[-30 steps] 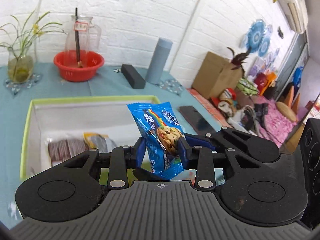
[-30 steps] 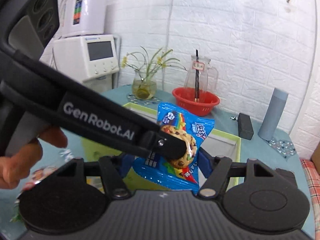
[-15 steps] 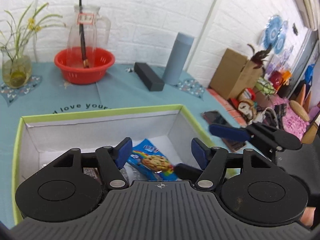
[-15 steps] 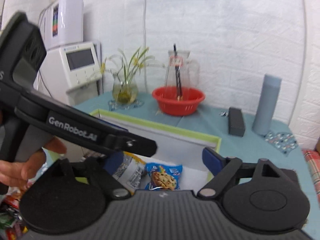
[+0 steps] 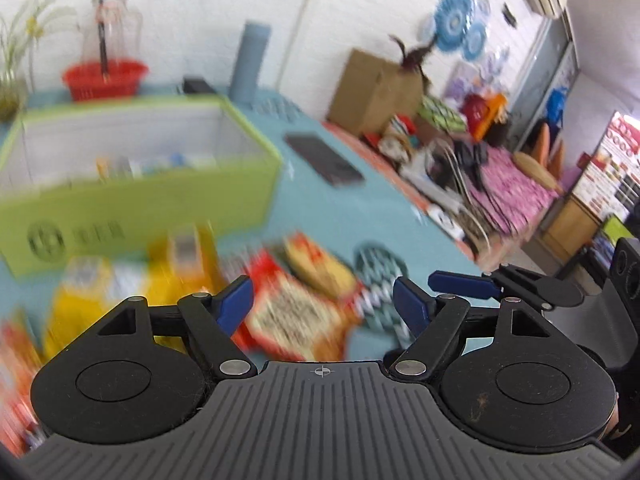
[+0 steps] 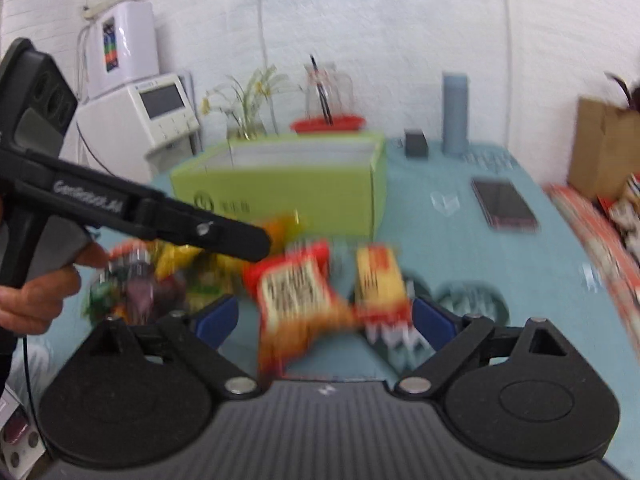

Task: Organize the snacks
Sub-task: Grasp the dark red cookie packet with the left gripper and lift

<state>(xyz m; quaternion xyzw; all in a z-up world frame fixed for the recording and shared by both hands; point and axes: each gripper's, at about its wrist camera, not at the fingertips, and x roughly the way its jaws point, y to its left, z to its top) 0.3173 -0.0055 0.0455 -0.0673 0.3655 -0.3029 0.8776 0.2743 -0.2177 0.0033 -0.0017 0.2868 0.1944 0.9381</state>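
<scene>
- Both views were smeared by motion blur, so no print on any snack packet could be read.
- The red-and-yellow packet (image 5: 296,316) was a streaked patch; its lower edge lay hidden behind the left gripper (image 5: 324,304) body.
- The yellow packets (image 5: 80,300) at the left merged together, and their count could not be told.
- Contents of the green box (image 5: 140,204) showed only as pale smudges over its near wall.
- In the right wrist view, the dark wrappers (image 6: 132,288) near the hand (image 6: 36,300) were indistinct.
- That hand was cut off by the picture's left edge.
- The logo on the green box stayed illegible.
</scene>
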